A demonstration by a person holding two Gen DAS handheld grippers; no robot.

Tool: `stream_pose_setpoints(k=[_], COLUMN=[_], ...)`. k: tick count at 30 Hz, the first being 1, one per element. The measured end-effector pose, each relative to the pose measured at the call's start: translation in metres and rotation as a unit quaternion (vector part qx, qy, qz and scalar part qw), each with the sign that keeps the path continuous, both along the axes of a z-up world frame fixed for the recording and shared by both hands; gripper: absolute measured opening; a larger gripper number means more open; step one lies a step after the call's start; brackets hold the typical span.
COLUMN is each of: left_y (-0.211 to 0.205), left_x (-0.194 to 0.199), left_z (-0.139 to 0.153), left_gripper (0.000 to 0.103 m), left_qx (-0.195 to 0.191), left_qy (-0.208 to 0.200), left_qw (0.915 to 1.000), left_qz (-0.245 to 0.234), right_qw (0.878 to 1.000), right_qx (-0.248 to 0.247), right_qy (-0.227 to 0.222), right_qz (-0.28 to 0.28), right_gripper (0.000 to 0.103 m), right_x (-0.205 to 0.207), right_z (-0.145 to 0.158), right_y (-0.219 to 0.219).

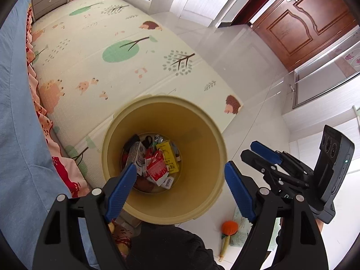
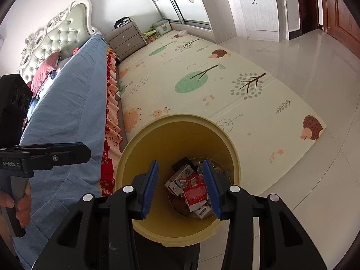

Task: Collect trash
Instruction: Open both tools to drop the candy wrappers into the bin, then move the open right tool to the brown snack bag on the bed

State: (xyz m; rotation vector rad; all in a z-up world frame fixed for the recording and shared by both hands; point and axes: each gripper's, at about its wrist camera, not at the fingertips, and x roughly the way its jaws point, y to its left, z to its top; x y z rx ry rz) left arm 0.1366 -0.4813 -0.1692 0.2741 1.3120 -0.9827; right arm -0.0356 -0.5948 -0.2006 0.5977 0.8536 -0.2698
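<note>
A round yellow trash bin (image 1: 202, 139) stands at the edge of the play mat, seen from above. It also shows in the right wrist view (image 2: 144, 157). At its bottom lies trash (image 1: 155, 162): red-and-white cartons, a yellow box and dark wrappers, also seen from the right wrist (image 2: 191, 186). My left gripper (image 1: 181, 175) hangs open and empty above the bin's mouth. My right gripper (image 2: 181, 175) is open and empty above the bin too. The right gripper also shows at the right of the left wrist view (image 1: 254, 149).
A cream play mat (image 1: 108, 63) with trees and hedgehogs covers the floor beyond the bin. A bed with a blue cover (image 2: 67, 103) runs along the left. An orange-headed toy (image 1: 228, 231) lies on the white tiles near the bin. A brown door (image 1: 310, 22) stands at the right.
</note>
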Motion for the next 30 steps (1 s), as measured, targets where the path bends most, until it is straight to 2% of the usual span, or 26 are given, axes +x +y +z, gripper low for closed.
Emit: stream_pose_setpoints(k=[6, 10, 17, 24, 30], left_y=[0.022, 0.052, 0.128, 0.224, 0.305], left_x=[-0.001, 0.003, 0.017, 0.042, 0.068], left_z=[0.042, 0.064, 0.093, 0.119, 0.136], left_gripper=[0.08, 0.08, 0.08, 0.08, 0.081], left_qx=[-0.047, -0.071, -0.081, -0.08, -0.085], left_qy=[-0.03, -0.042, -0.096, -0.142, -0.171], left_qw=[0.9983, 0.996, 0.9884, 0.9738, 0.9531], left_qz=[0.017, 0.033, 0.085, 0.158, 0.235], right_qw=[0.999, 0.997, 0.988, 0.975, 0.962], right_qx=[-0.021, -0.037, -0.036, -0.038, -0.036], right_qy=[-0.023, -0.043, -0.08, -0.104, -0.114], right_qz=[0.018, 0.047, 0.127, 0.192, 0.244], right_gripper=[0.041, 0.041, 0.041, 0.041, 0.041], right_x=[0.003, 0.018, 0.066, 0.113, 0.157], right_z=[0.032, 0.056, 0.091, 0.121, 0.138], right_y=[0.018, 0.042, 0.107, 0.181, 0.242])
